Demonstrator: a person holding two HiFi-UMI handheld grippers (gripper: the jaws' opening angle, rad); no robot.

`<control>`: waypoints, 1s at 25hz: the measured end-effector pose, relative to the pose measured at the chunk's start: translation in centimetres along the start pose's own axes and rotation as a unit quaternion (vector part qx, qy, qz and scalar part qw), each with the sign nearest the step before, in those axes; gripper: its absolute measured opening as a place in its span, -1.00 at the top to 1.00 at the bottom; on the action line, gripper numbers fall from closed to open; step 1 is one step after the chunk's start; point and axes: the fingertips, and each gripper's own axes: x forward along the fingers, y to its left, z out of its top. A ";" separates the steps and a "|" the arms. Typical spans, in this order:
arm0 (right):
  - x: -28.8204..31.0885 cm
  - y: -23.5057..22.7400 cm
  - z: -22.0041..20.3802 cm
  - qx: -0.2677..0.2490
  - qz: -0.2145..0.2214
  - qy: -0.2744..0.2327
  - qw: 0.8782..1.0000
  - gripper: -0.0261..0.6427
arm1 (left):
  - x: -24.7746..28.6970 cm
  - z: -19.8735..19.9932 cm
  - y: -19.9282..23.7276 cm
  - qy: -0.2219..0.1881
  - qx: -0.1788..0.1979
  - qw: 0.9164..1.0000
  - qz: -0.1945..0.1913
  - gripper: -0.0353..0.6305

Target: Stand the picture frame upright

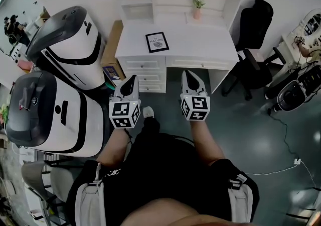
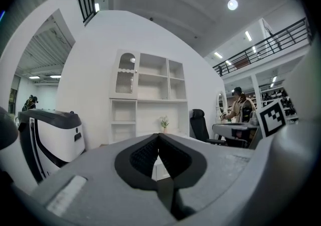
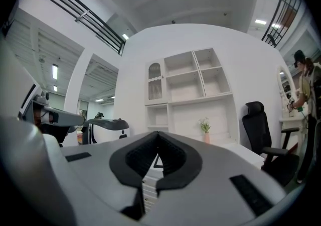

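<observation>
Head view shows the left gripper [image 1: 132, 79] and the right gripper [image 1: 189, 75] held side by side and level, both aimed at the white desk [image 1: 200, 49]. Each pair of jaws is fully closed with nothing between the pads, and the left gripper view and right gripper view show the same. The picture frame [image 1: 157, 41] lies flat, face up, on the desk top, well ahead of the jaw tips and nearer the left gripper's line of aim. The step in hand is judged to be the approach, since neither gripper is near the frame and the jaws must part before any grip. Bare desk surface surrounds the frame on all sides. The potted plant [image 1: 197, 6] stands well beyond it. A large white machine [image 1: 70, 44] stands left of the left jaws, close to the desk end. A black office chair [image 1: 253, 29] stands right of the right jaws. The desk's front edge, above the drawers [image 1: 145, 69], lies between the jaws and the frame, so any reach must cross it.
</observation>
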 end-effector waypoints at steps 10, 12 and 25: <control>6.3 -2.9 -1.1 0.000 -0.018 0.008 1.000 0.91 | 7.6 -0.7 2.1 0.002 -0.007 1.000 -0.020 0.84; 8.2 -3.2 -1.5 0.001 -0.017 0.012 1.000 0.91 | 9.3 -1.1 3.1 0.003 -0.009 1.000 -0.022 0.84; 23.8 -3.8 -0.3 0.002 -0.018 0.020 1.000 0.91 | 21.7 1.1 12.9 0.009 -0.026 0.999 -0.029 0.84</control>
